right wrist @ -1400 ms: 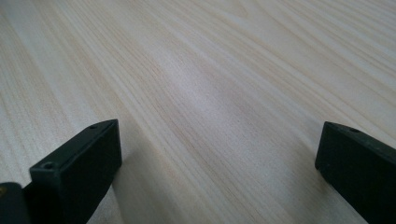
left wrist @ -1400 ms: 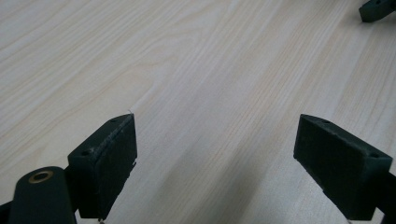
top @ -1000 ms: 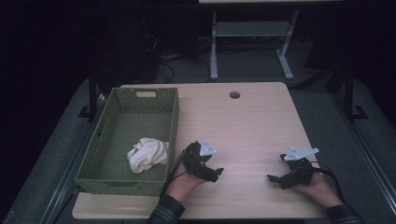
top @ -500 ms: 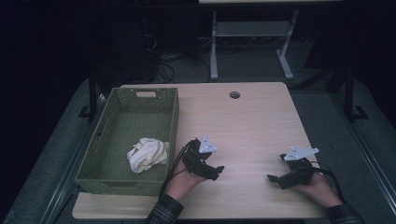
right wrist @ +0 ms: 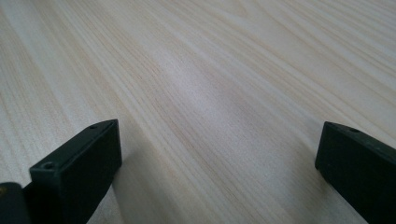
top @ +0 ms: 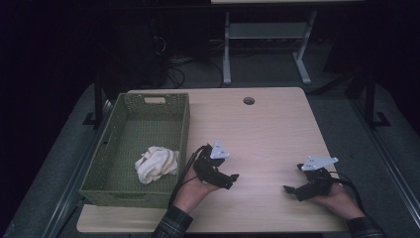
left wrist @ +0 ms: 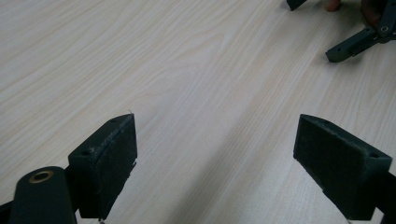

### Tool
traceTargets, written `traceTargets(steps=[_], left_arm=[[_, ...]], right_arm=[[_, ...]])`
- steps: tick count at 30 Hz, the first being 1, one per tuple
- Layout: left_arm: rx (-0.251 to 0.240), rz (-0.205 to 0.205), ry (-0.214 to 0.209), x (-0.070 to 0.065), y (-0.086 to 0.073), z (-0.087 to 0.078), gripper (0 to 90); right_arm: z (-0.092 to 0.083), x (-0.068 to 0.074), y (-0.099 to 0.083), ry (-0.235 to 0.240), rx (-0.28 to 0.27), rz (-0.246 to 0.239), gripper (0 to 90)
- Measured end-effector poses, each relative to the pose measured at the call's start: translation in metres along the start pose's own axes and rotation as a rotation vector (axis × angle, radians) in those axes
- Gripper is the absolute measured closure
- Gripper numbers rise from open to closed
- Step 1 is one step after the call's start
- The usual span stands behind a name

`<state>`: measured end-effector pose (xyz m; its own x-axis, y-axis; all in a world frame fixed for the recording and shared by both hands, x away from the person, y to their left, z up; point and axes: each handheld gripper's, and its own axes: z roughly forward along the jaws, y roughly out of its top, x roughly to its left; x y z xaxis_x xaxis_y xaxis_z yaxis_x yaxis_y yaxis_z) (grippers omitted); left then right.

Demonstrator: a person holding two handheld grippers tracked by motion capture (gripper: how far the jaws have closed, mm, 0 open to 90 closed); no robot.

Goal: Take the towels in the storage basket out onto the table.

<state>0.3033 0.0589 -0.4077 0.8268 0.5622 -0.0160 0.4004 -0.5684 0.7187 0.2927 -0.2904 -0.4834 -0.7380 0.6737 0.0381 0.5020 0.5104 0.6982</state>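
Nothing has moved: left claw (top: 229, 177) and right claw (top: 291, 190) rest spread, sleeves cut off.

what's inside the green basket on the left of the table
A crumpled white cloth lies in the green basket, near its front end. The rest of the woven floor looks bare. Whatever might sit beneath the cloth is covered, so I cannot tell.

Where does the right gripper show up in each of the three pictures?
High view: right gripper at lower right, on the table, jaws open, pointing left.
Left gripper view: it sits at the top right corner, farther off.
Right gripper view: its own two jaws rise from the bottom corners, spread wide.
Shared landmark: the light wood tabletop.
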Motion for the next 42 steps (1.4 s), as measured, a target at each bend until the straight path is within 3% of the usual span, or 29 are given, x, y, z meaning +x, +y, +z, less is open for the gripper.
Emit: traceTargets(steps=[20,32,42], left_arm=[[-0.003,0.03,-0.024,0.004,0.02,-0.012,12.7],[-0.034,0.022,-0.023,0.018,0.03,-0.026,12.9],[-0.028,0.024,-0.031,0.031,0.032,-0.036,13.4]], right_arm=[[0.0,0.0,0.0,0.003,-0.001,-0.003,0.0],[0.0,0.0,0.0,0.003,-0.002,-0.003,0.0],[0.0,0.0,0.0,0.003,-0.002,-0.004,0.0]])
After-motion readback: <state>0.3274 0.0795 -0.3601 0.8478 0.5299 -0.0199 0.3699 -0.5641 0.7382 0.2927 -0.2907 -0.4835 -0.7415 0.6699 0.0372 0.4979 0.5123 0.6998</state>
